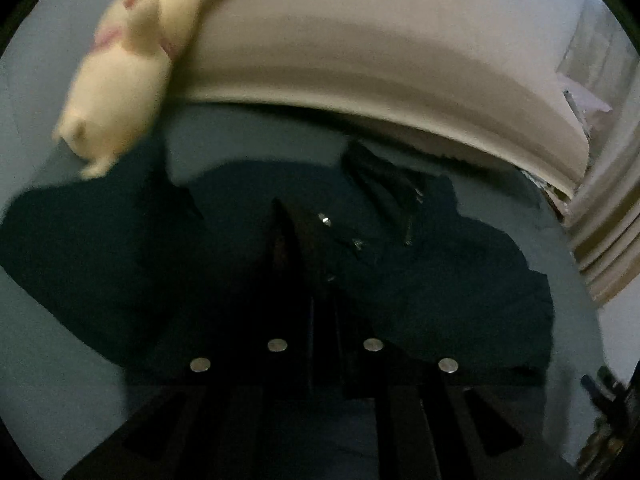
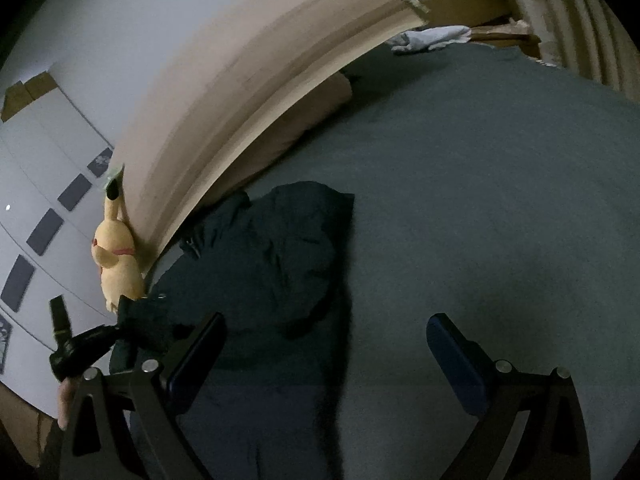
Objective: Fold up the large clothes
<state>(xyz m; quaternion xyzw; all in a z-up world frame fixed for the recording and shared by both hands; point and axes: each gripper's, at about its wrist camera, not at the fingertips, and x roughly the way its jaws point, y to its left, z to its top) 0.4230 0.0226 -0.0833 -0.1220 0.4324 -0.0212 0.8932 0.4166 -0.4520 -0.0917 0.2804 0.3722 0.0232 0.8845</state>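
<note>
Dark jacket [image 2: 276,264] lies crumpled on grey bedspread [image 2: 500,200], near headboard [image 2: 240,100] and yellow plush [image 2: 116,264]; long axis runs roughly from right gripper toward headboard. Right gripper [image 2: 326,356] wide open, holding nothing; garment ahead and left of gap, left finger over its edge. Left gripper [image 1: 320,320] fingers drawn together, dark on dark jacket [image 1: 400,280]; cloth between them: cannot tell. Left sits nearer, over garment.

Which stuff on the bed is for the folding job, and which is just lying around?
For the job:
- dark jacket
- left gripper, shut on the jacket
- right gripper, open above it

Just lying about:
- yellow plush toy
- white cloth
- headboard
</note>
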